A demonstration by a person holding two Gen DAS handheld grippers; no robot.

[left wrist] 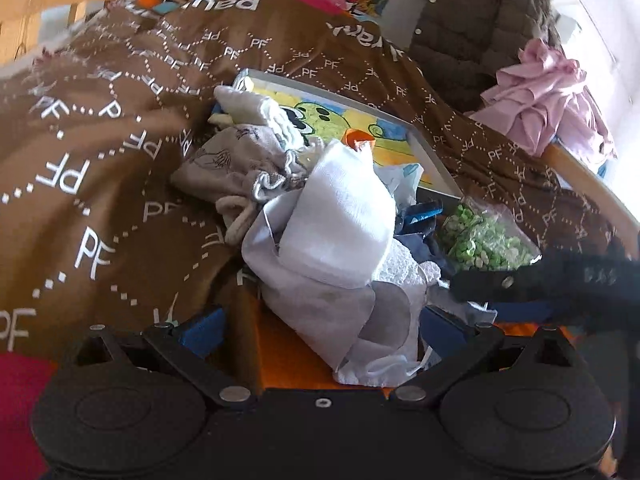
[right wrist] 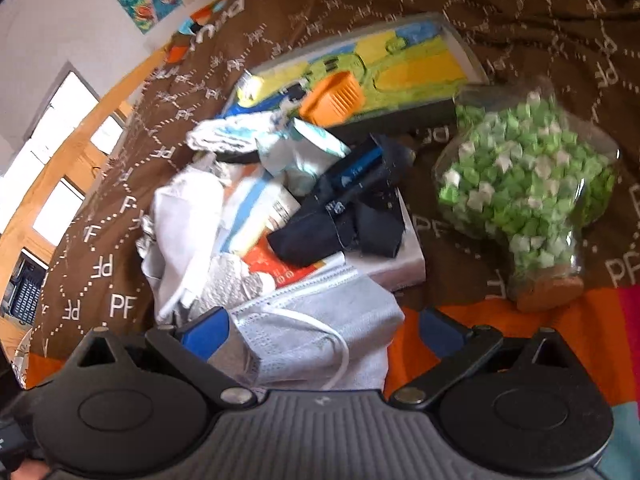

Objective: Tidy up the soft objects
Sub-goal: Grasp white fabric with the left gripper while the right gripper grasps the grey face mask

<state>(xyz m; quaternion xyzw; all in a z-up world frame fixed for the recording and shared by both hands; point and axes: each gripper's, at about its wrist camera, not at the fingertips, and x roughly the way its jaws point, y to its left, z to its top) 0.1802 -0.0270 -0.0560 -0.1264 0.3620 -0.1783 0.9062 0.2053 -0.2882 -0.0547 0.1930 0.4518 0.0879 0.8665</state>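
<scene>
We have both claws spread wide, gripping nothing. The right claw (right wrist: 320, 328) straddles a grey mask (right wrist: 316, 320) at the near edge of the pile; the mask lies flat, long axis roughly crosswise between the fingers, one blue pad (right wrist: 206, 334) already against its edge. The right is the nearer one, so we judge it takes the mask. The left claw (left wrist: 320, 332) faces white cloths (left wrist: 336, 232) dead ahead, near but untouched. Everything sits on a brown blanket (left wrist: 100, 140) over a bed, jar of green stars (right wrist: 524, 184) just right. Bedroom, posters on wall.
</scene>
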